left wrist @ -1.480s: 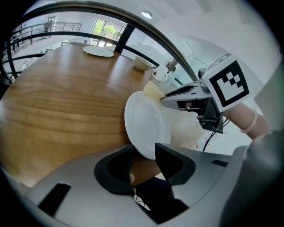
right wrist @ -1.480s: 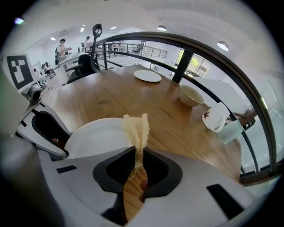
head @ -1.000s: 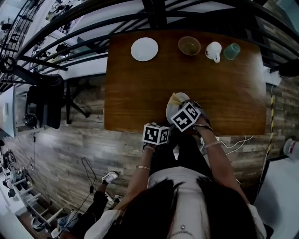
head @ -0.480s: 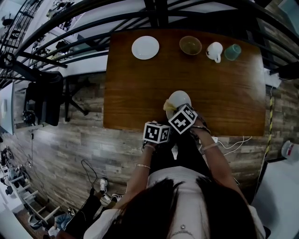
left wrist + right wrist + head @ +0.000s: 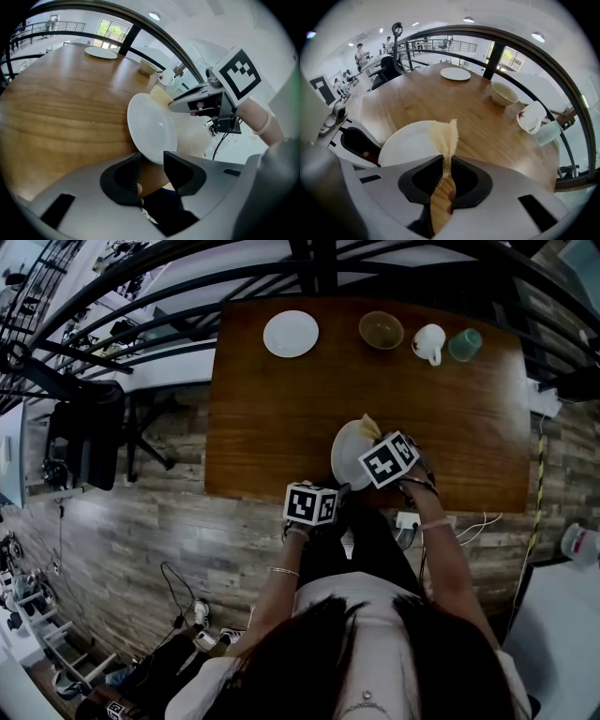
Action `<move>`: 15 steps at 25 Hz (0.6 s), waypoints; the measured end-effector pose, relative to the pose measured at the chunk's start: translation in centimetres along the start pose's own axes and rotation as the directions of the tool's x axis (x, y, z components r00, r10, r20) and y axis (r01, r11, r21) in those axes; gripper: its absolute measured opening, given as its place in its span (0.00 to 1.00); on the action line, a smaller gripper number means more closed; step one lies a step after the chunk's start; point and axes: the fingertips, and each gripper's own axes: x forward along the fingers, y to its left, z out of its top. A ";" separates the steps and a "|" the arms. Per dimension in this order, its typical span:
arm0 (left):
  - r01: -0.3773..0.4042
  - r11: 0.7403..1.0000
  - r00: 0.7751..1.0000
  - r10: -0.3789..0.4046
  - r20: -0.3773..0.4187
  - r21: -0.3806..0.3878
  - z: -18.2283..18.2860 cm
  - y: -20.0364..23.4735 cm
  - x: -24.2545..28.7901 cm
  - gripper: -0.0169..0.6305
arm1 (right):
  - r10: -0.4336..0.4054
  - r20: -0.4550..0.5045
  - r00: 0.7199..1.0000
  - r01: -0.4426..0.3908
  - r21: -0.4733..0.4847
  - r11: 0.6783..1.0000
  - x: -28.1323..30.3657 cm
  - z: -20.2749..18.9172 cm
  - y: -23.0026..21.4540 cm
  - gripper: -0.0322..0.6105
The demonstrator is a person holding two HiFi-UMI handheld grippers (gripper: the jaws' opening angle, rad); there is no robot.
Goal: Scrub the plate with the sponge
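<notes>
Sponge (image 5: pixel 444 136) shifts to the far rim of the plate (image 5: pixel 405 145), pinched in the narrow jaws of the right gripper (image 5: pixel 444 174); the left gripper (image 5: pixel 152 168) clamps the plate steady at the near edge of the table (image 5: pixel 272 409)

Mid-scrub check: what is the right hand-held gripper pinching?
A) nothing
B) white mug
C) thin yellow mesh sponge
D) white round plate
C: the right hand-held gripper is shut on the thin yellow mesh sponge, which sticks up in front of the white round plate.
</notes>
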 end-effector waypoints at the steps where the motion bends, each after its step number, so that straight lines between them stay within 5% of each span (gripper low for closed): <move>1: 0.000 1.000 1.000 0.000 -0.001 0.002 0.0 0.0 0.0 0.27 | 0.005 -0.006 1.000 -0.005 -0.004 1.000 0.1 -0.1 0.3 0.16; 15: -0.041 0.999 0.999 0.041 -0.006 0.021 0.4 0.4 -0.4 0.26 | 0.251 -0.003 0.968 -0.251 -0.051 0.967 0.2 -0.1 10.2 0.16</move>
